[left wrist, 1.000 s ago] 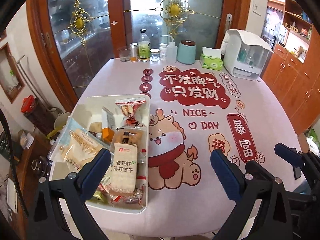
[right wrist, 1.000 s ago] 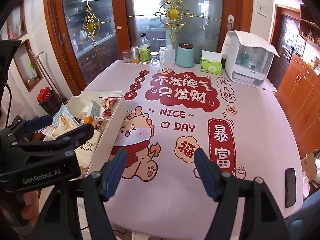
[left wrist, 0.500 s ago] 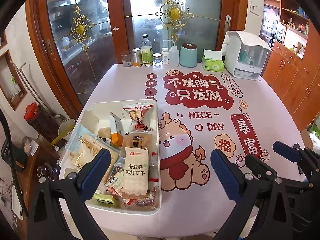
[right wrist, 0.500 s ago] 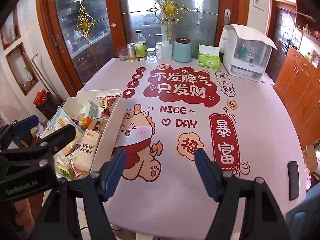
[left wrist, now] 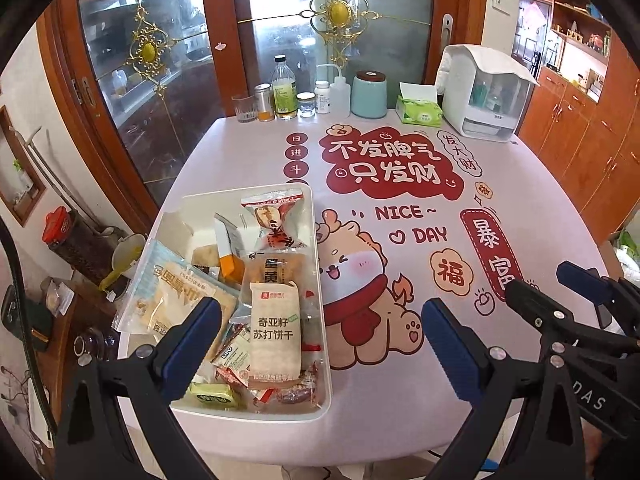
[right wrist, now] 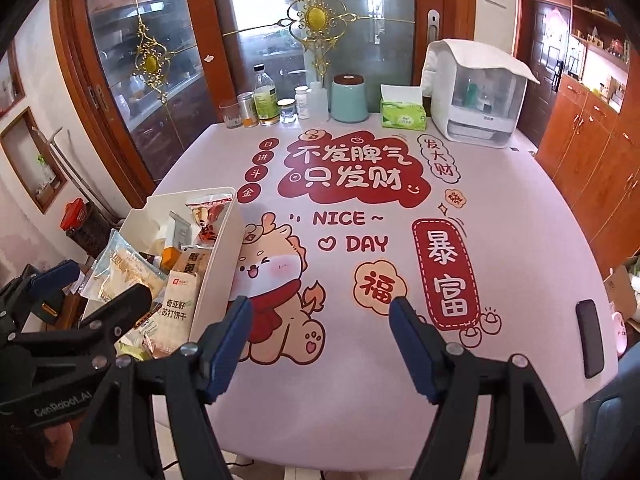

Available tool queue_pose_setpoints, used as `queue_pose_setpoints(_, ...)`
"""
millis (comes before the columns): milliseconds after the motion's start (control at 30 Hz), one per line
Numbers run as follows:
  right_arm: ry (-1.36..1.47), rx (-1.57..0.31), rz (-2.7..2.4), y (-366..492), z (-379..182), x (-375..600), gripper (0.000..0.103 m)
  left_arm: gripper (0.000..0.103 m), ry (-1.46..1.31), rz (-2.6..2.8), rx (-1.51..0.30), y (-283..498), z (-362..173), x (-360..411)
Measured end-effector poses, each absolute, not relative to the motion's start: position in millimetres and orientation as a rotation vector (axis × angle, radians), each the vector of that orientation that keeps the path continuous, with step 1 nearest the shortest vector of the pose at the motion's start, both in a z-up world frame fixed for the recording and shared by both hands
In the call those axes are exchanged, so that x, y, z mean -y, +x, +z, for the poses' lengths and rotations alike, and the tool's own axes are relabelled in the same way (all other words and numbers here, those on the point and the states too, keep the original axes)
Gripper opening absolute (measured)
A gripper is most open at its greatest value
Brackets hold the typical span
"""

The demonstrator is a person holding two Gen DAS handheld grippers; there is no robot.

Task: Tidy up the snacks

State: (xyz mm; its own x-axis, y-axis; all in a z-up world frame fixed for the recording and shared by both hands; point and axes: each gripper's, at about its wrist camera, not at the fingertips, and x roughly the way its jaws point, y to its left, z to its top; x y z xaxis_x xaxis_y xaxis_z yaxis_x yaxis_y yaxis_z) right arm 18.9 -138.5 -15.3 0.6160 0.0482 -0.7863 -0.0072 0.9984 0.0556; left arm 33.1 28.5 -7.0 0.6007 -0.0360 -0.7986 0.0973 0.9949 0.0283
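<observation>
A white plastic bin [left wrist: 316, 280] full of wrapped snacks sits at the table's near left; it also shows in the right wrist view [right wrist: 218, 264]. On top lie a beige soda cracker pack [left wrist: 275, 334], a red-ended pastry wrapper [left wrist: 274, 222] and a pale biscuit bag [left wrist: 176, 292] hanging over the left rim. My left gripper [left wrist: 320, 346] is open and empty, above the bin's near right corner. My right gripper [right wrist: 320, 344] is open and empty over the table's front edge, right of the bin.
The table wears a pink cloth with red print [right wrist: 356, 172]. Along its far edge stand bottles and jars [left wrist: 285, 92], a teal canister [left wrist: 369, 94], a tissue pack [left wrist: 420, 110] and a white dispenser box [left wrist: 486, 92]. A black phone [right wrist: 590, 338] lies at the near right.
Both grippers have drawn back and risen slightly, so the bin and table sit further up and more fully in view. Both stay open and empty. The snacks have not moved.
</observation>
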Motion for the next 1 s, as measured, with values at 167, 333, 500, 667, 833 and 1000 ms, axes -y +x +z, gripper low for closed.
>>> queue_pose_setpoints(167,0.049,-0.905,0.029,16.5,-14.5,139.2,0.071,0.1,0.067,-0.075,-0.925,33.6,-8.7,-30.0)
queue_pose_setpoints(333,0.036,-0.891,0.041,11.2,-10.5,136.0,0.071,0.1,0.063,-0.07,-0.93,34.3,-10.0,-31.1)
queue_pose_setpoints(500,0.024,-0.887,0.04,9.8,-9.5,133.4,0.071,0.1,0.06,-0.066,-0.923,32.9,-9.4,-31.0)
queue_pose_setpoints(667,0.027,-0.887,0.042,9.7,-9.6,133.5,0.071,0.1,0.055,-0.062,-0.929,32.9,-10.4,-30.1)
queue_pose_setpoints(833,0.021,-0.887,0.049,11.0,-10.8,132.1,0.071,0.1,0.047,-0.053,-0.938,33.3,-12.2,-29.8)
queue_pose_setpoints(1000,0.022,-0.889,0.052,12.4,-11.4,132.0,0.071,0.1,0.048,-0.05,-0.936,33.9,-12.4,-30.4)
